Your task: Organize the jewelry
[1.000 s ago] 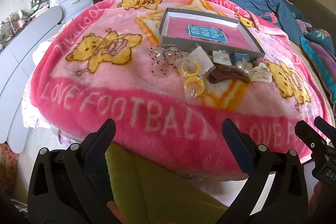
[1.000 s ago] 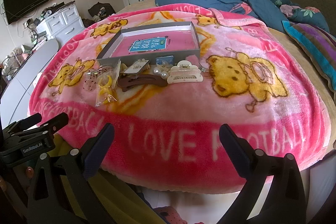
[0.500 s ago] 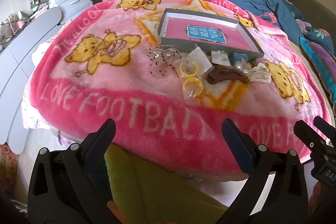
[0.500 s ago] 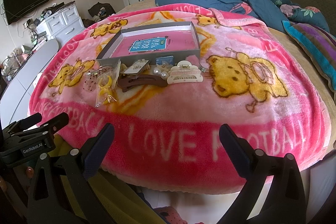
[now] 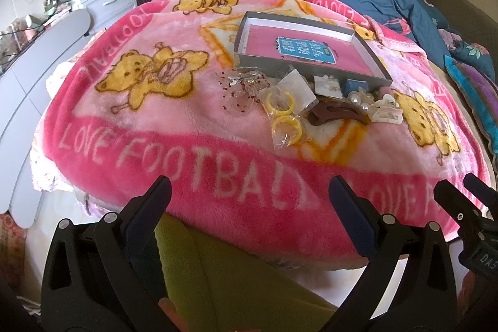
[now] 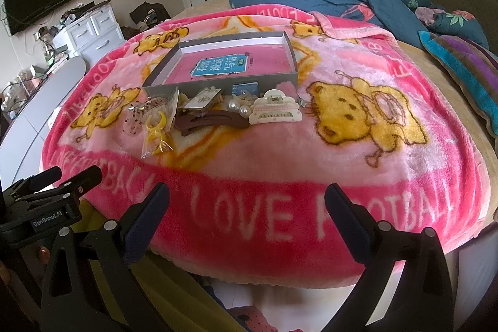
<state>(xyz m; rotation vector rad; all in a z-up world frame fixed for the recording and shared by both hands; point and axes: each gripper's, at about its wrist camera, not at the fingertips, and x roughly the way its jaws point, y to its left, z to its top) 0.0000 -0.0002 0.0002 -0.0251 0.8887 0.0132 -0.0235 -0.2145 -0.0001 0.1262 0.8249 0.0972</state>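
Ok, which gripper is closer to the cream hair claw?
Right. The cream hair claw lies almost straight ahead of the right gripper; from the left gripper it sits off to the right, at the pile's far end.

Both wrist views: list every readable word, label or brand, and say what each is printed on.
"LOVE FOOTBALL": pink blanket, repeated along its edges.
"GenRobot.AI": body of the left gripper, seen in the right wrist view.
"DAS": partial, cut off, on the right gripper in the left wrist view.
Chinese characters on the blue label inside the grey box: too blurred to read surely.
Small card: unreadable.
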